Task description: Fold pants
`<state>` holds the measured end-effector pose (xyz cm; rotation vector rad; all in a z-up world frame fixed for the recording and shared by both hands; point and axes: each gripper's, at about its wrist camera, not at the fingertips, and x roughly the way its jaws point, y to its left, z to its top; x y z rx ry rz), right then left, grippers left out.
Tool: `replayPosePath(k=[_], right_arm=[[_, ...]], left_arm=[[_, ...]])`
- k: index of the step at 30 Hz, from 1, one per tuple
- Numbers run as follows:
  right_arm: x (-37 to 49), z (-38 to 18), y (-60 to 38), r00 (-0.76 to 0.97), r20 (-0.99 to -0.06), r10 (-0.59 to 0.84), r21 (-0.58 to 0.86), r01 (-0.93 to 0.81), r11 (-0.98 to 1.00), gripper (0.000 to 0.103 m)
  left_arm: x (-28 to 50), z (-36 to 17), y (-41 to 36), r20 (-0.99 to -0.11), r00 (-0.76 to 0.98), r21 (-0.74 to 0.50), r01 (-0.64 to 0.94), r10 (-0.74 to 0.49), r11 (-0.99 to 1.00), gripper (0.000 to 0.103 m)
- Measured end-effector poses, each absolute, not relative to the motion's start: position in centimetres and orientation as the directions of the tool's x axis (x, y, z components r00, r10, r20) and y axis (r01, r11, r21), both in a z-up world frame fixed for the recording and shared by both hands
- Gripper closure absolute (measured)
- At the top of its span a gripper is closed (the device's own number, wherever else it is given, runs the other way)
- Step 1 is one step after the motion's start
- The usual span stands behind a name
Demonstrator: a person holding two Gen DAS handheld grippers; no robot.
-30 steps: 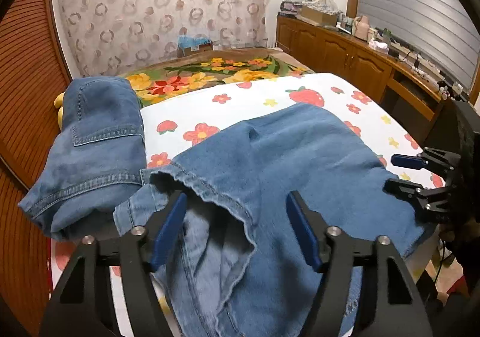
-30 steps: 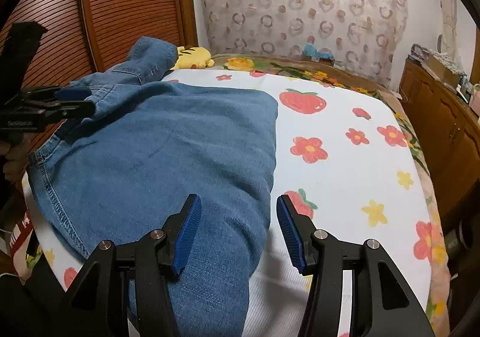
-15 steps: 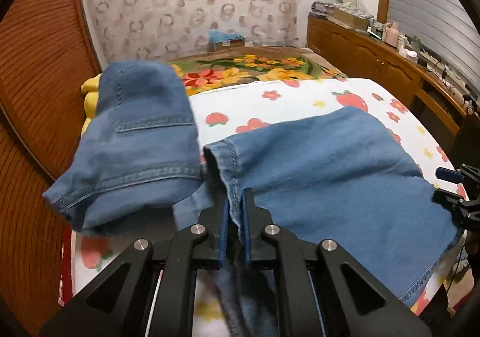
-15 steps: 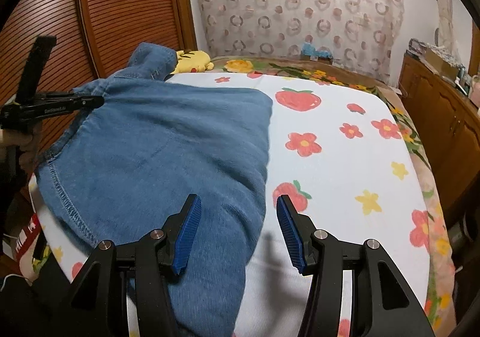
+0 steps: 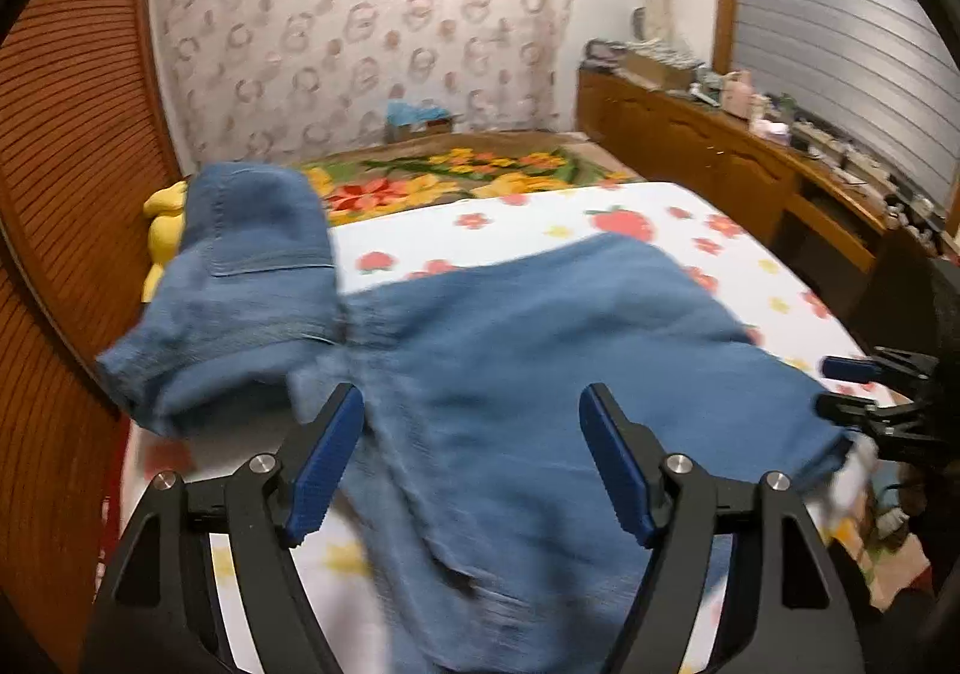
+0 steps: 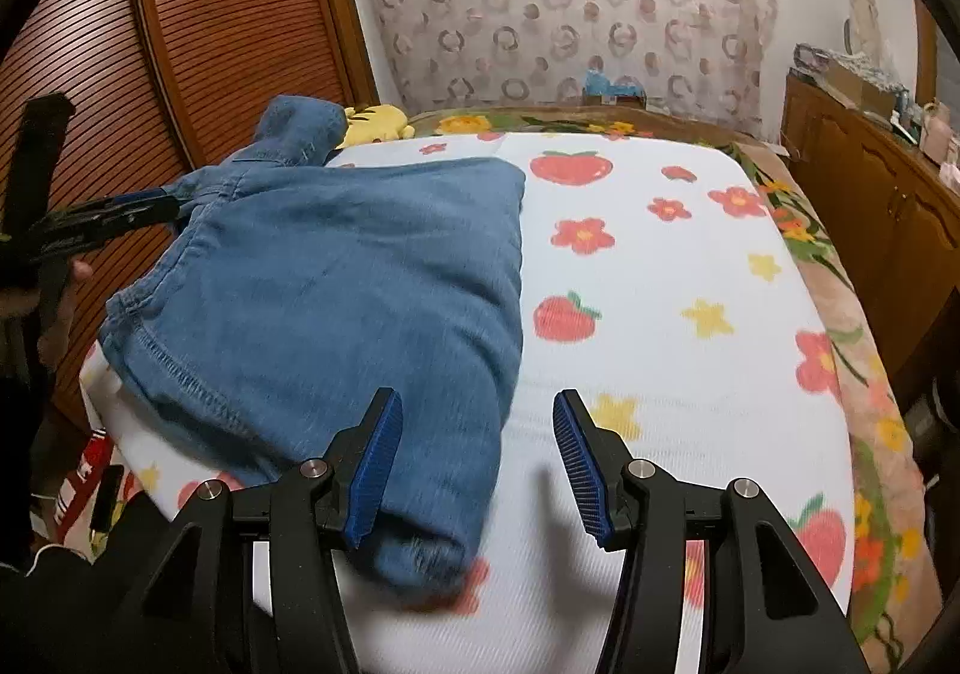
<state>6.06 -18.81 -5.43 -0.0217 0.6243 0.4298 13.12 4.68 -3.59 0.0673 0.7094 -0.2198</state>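
Note:
Blue denim pants [image 5: 540, 350] lie spread on the flowered bed sheet [image 5: 480, 230]. A bunched part with a back pocket [image 5: 252, 266] rises at their left end. My left gripper [image 5: 473, 398] hovers over the denim, its jaws opening wide, and its pads [image 5: 327, 464] press on nothing. In the right wrist view the pants [image 6: 336, 290] fill the left half of the bed. There my right gripper [image 6: 477, 464] is open at their near right edge, one finger over the cloth and one over the sheet [image 6: 660, 350]. Each gripper shows in the other's view: the right gripper [image 5: 831, 389] and the left gripper [image 6: 162, 209].
A yellow plush toy [image 6: 378, 119] lies at the head of the bed. A slatted wooden wardrobe [image 6: 210, 32] stands along the left side, and a cluttered wooden sideboard [image 5: 720, 158] along the right. A hand [image 6: 57, 314] holds the left gripper's handle. A floral blanket [image 5: 456, 176] covers the far end.
The left gripper shut on the denim's hem, then opened wide and let it go; the cloth now lies flatter. The right gripper stayed open and shifted along the pants' near edge.

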Motion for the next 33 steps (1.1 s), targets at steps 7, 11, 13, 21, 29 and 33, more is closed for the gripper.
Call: replayPosePath(k=[7, 11, 13, 21, 29, 33], right_arm=[[5.7, -5.9, -18.9, 0.719, -0.585, 0.374, 0.122, -0.378, 0.918, 0.048], [5.8, -6.1, -18.3, 0.723, -0.594, 0.354, 0.087, -0.379, 0.921, 0.048], [5.9, -6.4, -18.1, 0.722, -0.596, 0.352, 0.083, -0.381, 0.921, 0.048], [5.9, -7.0, -18.5, 0.728, -0.582, 0.364, 0.115, -0.369, 0.922, 0.048], [5.1, -7.0, -18.0, 0.720, -0.568, 0.398, 0.127, -0.401, 0.907, 0.076], [4.9, -6.3, -18.0, 0.723, -0.539, 0.431, 0.151, -0.421, 0.895, 0.088]], left_arm=[[10.8, -6.2, -0.1, -0.679, 0.689, -0.046, 0.304, -0.253, 0.952, 0.028], [10.7, -8.0, -1.5, -0.712, 0.664, -0.015, 0.311, -0.228, 0.950, 0.028], [10.6, -8.5, -1.7, -0.712, 0.669, -0.002, 0.303, -0.214, 0.953, 0.028], [10.4, -9.2, -2.0, -0.699, 0.690, 0.029, 0.292, -0.190, 0.956, 0.027], [10.3, -9.3, -1.9, -0.694, 0.692, 0.018, 0.292, -0.199, 0.956, 0.027], [10.3, -9.4, -1.9, -0.696, 0.690, 0.015, 0.291, -0.199, 0.956, 0.027]])
